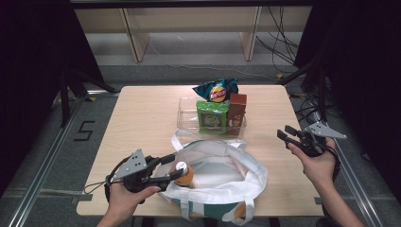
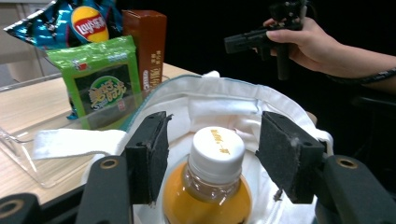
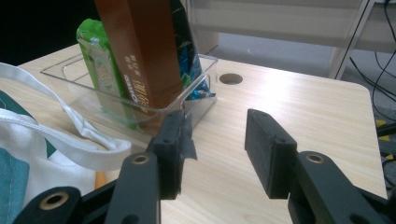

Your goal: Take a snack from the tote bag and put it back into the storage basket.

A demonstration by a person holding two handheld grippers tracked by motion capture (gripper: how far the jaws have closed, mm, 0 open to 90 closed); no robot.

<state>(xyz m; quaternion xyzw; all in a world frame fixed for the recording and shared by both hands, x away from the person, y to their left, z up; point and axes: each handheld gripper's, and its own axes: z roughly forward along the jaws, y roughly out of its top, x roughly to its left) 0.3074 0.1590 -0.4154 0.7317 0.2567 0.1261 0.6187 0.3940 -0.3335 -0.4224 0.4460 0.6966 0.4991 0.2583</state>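
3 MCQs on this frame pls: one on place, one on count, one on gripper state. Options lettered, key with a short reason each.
1. Where is the orange bottle?
A. In the white tote bag
B. In the clear tray
C. On the floor

2. How many packaged items stand in the clear tray?
A. One
B. Three
C. Five

3. How do the jaws of the left gripper stand?
A. Clamped shut on the bag handle
B. Apart, either side of the bottle's white cap
C. Closed on a chip bag

Key:
1. A: the left gripper view shows the bottle sitting inside the bag's opening.
2. B: blue chip bag, green packet and brown carton.
3. B: a gap shows between each pad and the cap.
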